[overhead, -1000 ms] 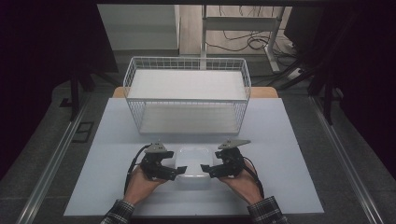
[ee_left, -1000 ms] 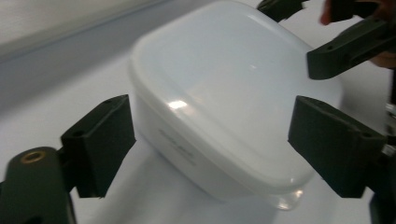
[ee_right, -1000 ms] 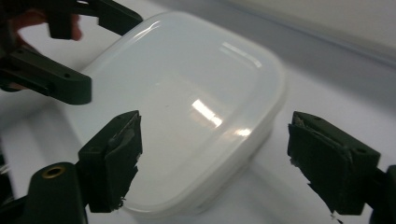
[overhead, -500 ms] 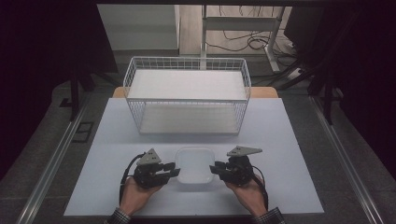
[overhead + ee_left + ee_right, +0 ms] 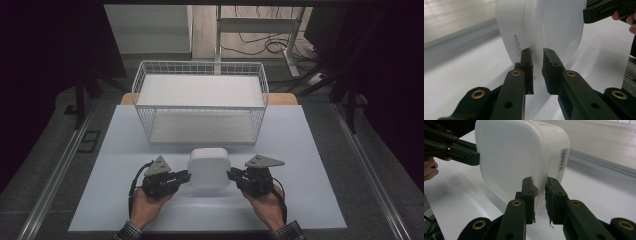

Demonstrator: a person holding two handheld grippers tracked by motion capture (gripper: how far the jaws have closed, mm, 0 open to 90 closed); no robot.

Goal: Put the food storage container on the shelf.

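Looking down from the high view, a white plastic container (image 5: 209,168) is seen held between the left tongs (image 5: 186,175) and the right tongs (image 5: 231,174), one at each side of it, over the near part of the pale desk (image 5: 310,150). A white wire basket (image 5: 200,102) stands farther back on the desk, well apart from the container, and nothing can be seen inside it. In the left gripper view, the container (image 5: 541,27) is shown tipped on edge, and its rim is pinched between the two black jaws of the left tongs (image 5: 536,61), which are clenched on it; the other tongs (image 5: 609,10) are seen touching its far edge. In the right gripper view, the same rim is gripped by the right tongs (image 5: 539,188), with the container (image 5: 509,157) again standing nearly upright on its side and a barcode label (image 5: 561,160) visible on its wall. The grasp by both tongs is therefore judged to be made and the container to be lifted clear of the desk, though whether its lower edge is fully free cannot be told. What is left, most likely, is for the container to be carried forward and set down in the basket, then released.
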